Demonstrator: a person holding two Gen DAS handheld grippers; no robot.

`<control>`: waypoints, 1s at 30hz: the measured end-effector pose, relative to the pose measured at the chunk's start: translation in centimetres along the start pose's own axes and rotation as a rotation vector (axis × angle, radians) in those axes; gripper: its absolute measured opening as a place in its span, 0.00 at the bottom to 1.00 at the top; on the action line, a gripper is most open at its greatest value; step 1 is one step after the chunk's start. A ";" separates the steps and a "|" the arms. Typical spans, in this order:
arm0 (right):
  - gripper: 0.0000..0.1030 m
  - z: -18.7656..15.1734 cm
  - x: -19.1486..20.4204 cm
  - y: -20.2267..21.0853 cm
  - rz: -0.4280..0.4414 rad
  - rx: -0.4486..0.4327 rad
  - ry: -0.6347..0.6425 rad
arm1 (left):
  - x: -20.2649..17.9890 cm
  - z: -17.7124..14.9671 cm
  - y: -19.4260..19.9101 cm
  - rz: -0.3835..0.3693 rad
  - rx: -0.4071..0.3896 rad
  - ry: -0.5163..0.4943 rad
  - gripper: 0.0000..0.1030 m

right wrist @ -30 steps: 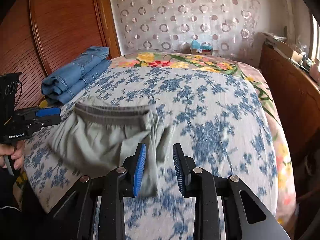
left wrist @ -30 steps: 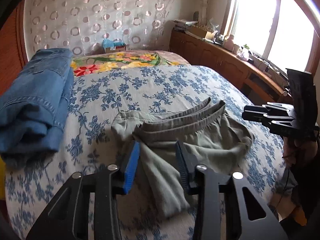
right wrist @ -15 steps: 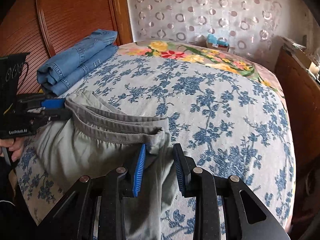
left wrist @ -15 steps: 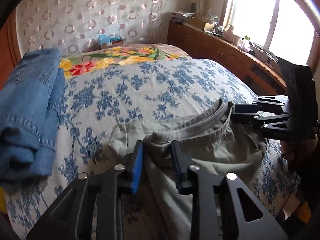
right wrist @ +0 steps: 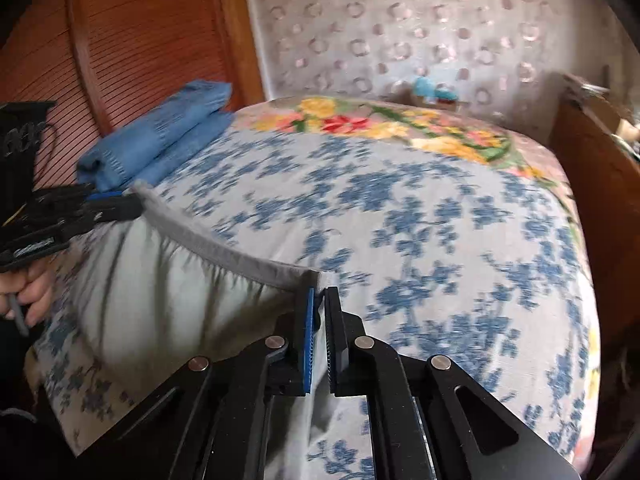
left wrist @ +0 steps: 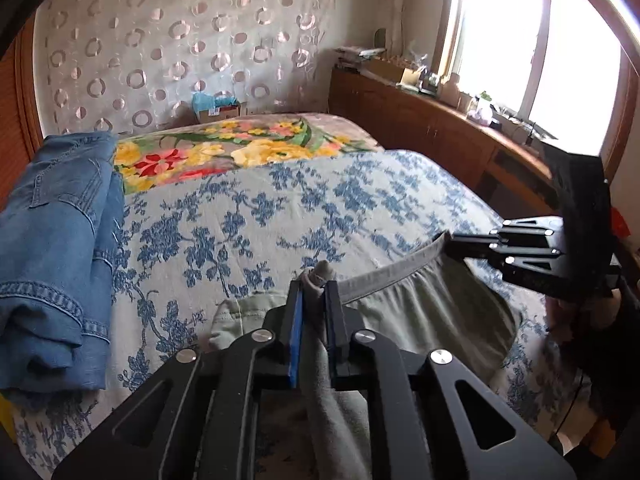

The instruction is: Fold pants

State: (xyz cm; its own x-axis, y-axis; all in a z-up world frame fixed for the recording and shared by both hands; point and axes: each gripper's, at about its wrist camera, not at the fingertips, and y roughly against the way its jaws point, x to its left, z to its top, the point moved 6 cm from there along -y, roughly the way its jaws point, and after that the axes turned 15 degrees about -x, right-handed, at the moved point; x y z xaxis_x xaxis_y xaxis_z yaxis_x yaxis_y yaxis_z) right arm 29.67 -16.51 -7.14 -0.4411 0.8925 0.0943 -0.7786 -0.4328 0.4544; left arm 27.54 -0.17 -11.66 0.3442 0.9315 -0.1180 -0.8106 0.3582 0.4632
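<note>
Grey-green pants (left wrist: 420, 312) lie at the near edge of the bed, their waistband (right wrist: 224, 248) pulled taut between both grippers. The jaws of my left gripper (left wrist: 314, 286) are closing, and a bunched corner of the waistband is pinched between the pads and pokes out past the tips. In the right wrist view that left gripper (right wrist: 132, 206) holds the band's far left end. My right gripper (right wrist: 319, 294) is shut on the other waistband corner; in the left wrist view it (left wrist: 452, 242) comes in from the right. The pant legs hang out of sight below the fingers.
Folded blue jeans (left wrist: 52, 232) are stacked on the left side of the blue-flowered bedspread (left wrist: 280, 200). A small box (left wrist: 218, 106) stands by the far wall. A wooden cabinet (left wrist: 420, 120) runs under the window on the right; a wooden panel (right wrist: 120, 40) rises beyond the jeans.
Both grippers went from open above the crumpled pants to shut on the waistband corners. The band, slack and folded before, is now stretched straight between them.
</note>
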 end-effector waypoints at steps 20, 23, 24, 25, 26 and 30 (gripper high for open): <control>0.33 -1.2 1.9 4.4 -0.022 0.007 -0.010 | 1.2 -3.7 6.6 0.077 0.017 0.067 0.34; 0.33 -1.8 1.9 5.8 -0.032 0.008 -0.015 | 0.9 -4.4 7.2 0.074 0.021 0.064 0.34; 0.33 -2.1 1.9 6.2 -0.036 0.009 -0.018 | 0.7 -4.6 7.3 0.070 0.023 0.062 0.34; 0.33 -2.2 1.9 6.8 -0.040 0.008 -0.021 | 0.5 -4.8 7.4 0.065 0.024 0.063 0.34; 0.33 -2.3 1.8 7.3 -0.042 0.007 -0.027 | 0.3 -5.1 7.5 0.057 0.027 0.065 0.34; 0.33 -3.1 1.9 8.3 -0.049 0.020 -0.045 | -0.7 -6.0 7.4 0.020 0.033 0.076 0.34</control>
State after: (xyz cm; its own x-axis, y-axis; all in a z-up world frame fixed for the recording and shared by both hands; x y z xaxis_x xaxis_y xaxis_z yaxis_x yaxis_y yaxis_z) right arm 21.00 -18.81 -5.92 -0.3821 0.9174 0.1114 -0.7893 -0.3866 0.4770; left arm 18.43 2.25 -13.41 0.2904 0.9409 -0.1741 -0.8006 0.3386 0.4943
